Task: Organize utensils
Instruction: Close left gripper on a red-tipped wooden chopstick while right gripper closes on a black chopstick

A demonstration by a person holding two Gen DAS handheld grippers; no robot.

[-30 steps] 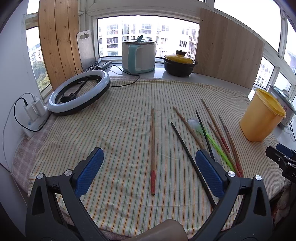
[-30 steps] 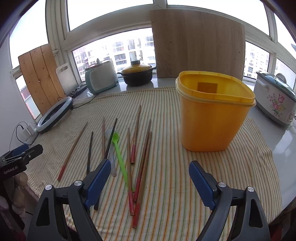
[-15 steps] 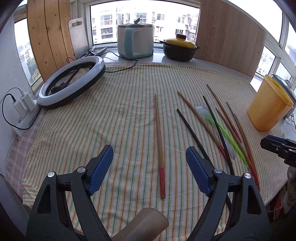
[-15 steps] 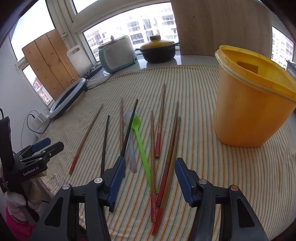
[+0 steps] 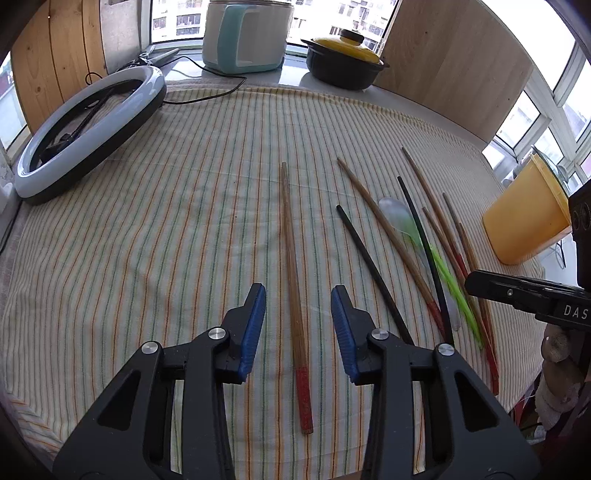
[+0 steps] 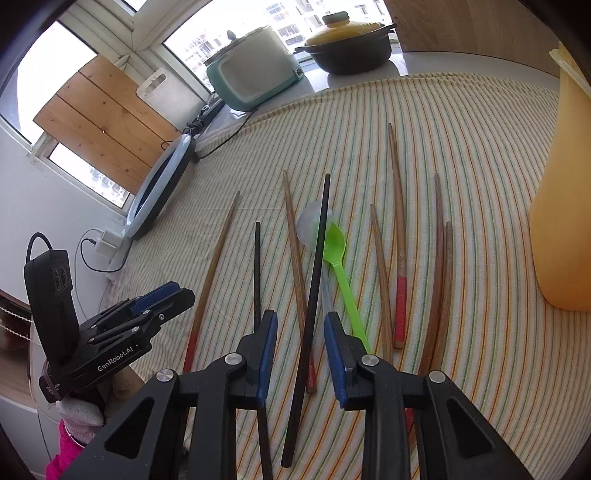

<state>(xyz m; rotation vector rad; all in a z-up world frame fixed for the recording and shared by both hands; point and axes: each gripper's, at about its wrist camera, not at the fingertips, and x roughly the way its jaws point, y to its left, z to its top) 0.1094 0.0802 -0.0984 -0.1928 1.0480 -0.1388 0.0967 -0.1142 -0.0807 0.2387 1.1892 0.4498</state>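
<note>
Left gripper (image 5: 297, 325): its jaws have just been closing and stand part-way in, straddling the lone red-tipped chopstick (image 5: 291, 266). The blue pads (image 5: 253, 328) are clear of the wood on both sides, so nothing is clamped. The stick lies along the gripper's line of sight, which suits a pinch across its width near the red end.

Right gripper (image 6: 300, 343): its jaws have likewise just been closing. They bracket the long black chopstick (image 6: 314, 273), and a second red-tipped stick (image 6: 295, 251) also runs into the gap. The pads do not appear to press on either stick. In my judgement the crossing of the two inside the jaws risks a double pick.

Beyond the right gripper lies the main scatter on the striped cloth (image 5: 166, 229): a shorter black chopstick (image 6: 257, 269), a green spoon (image 6: 338, 254) overlapping a clear spoon (image 6: 308, 225), and further wooden sticks (image 6: 397, 236), all roughly parallel.

The yellow container (image 6: 557, 206) stands upright at the cloth's right edge, open-topped, and is the likely receptacle. No utensil can be seen in it, though its interior is hidden.

Farthest back, a ring light (image 5: 85, 125), a rice cooker (image 5: 243, 33) and a yellow-lidded pot (image 5: 345, 62) sit clear of the work.
</note>
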